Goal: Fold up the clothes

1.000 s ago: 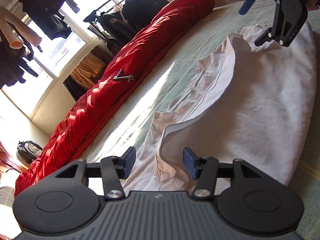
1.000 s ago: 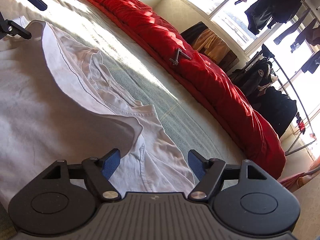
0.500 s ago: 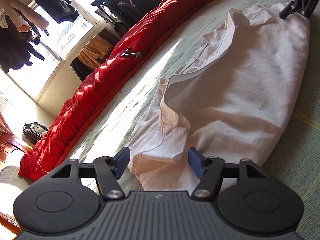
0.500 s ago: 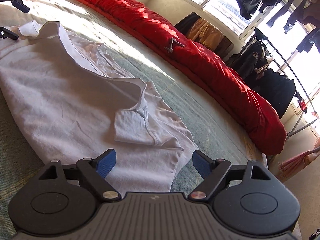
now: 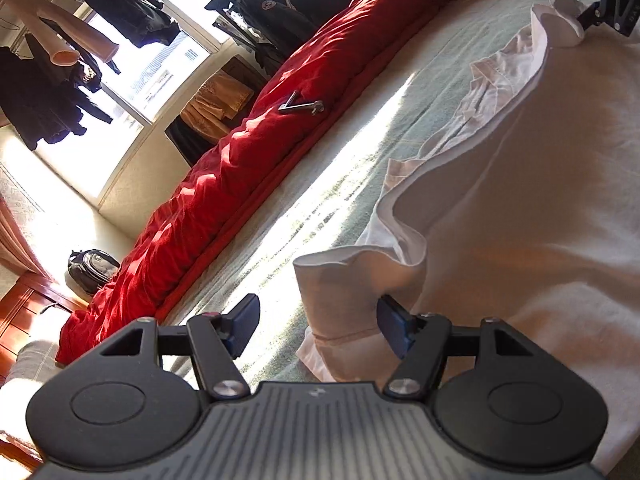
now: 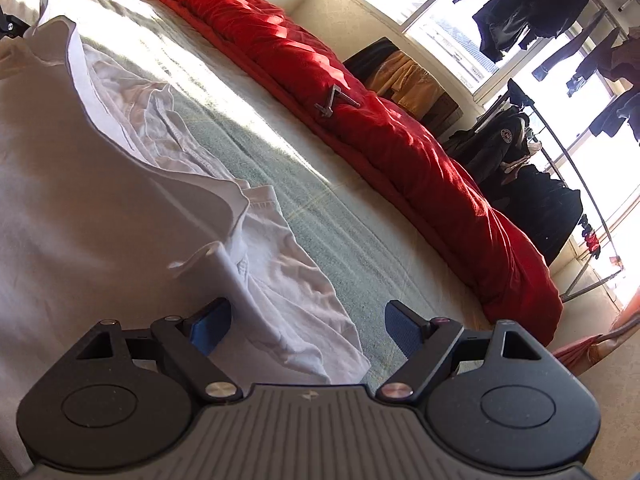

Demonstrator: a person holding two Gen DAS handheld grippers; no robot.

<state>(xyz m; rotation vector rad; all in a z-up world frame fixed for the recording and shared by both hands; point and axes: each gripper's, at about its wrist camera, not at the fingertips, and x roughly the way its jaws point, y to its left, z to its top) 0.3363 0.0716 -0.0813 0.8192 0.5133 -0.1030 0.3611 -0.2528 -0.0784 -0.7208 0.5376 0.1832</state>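
Note:
A white shirt (image 5: 520,208) lies on the pale green bed cover (image 5: 344,152), folded lengthwise, its edge running away from me. My left gripper (image 5: 318,320) is open, low at one end of the shirt, with a raised fold of white cloth (image 5: 340,292) standing between its blue pads. In the right wrist view the same shirt (image 6: 80,208) fills the left side. My right gripper (image 6: 308,326) is open at the shirt's other end, and rumpled cloth (image 6: 296,300) lies between its fingers. The right gripper (image 5: 616,4) shows at the left view's top right corner.
A long red duvet (image 5: 248,160) lies rolled along the bed's far side, a grey metal angled piece (image 5: 300,107) resting on it. Behind it are windows, a rail of dark clothes (image 6: 532,184), a black backpack (image 5: 90,270) and a wooden dresser (image 5: 20,312).
Both grippers have dropped lower and moved in on the shirt's ends after pulling back half a second ago. The cloth now stands up between the open fingers at each end.

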